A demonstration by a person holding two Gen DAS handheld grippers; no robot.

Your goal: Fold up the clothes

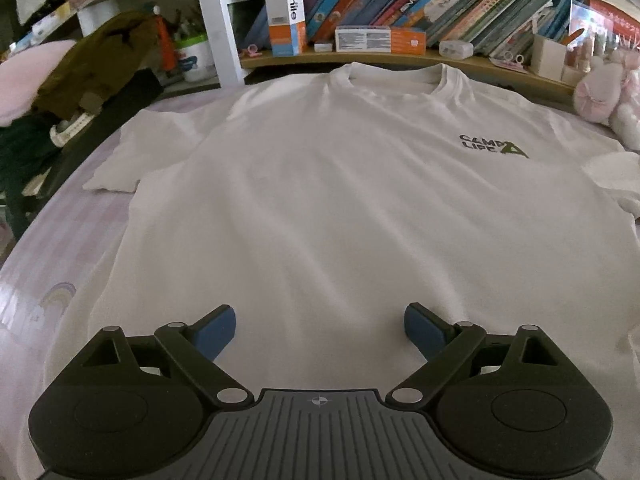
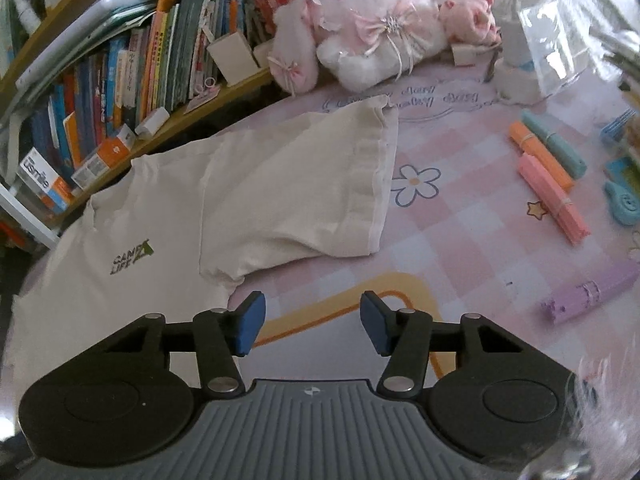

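Left gripper (image 1: 319, 330): held low over the T-shirt (image 1: 340, 200) hem, jaws spread wide, nothing gripped.
Right gripper (image 2: 312, 322): jaws spread wide, nothing gripped, poised above the pink checked cover (image 2: 460, 220).
T-shirt: laid flat, front up; body ahead of the left gripper, sleeve (image 2: 320, 184) just ahead-left of the right gripper.
Bookshelf (image 1: 420, 4): books are packed beyond the collar.

White T-shirt (image 1: 320, 184) spread flat on pink patterned tabletop (image 1: 60, 264), collar toward bookshelf (image 1: 400, 4). Green chest print (image 1: 492, 147) (reads "CAMP LIFE") right of shirt centre. Left gripper (image 1: 320, 330) above shirt's near hem, jaws wide apart, nothing between. Dark clothes pile (image 1: 92, 76) left of shirt.
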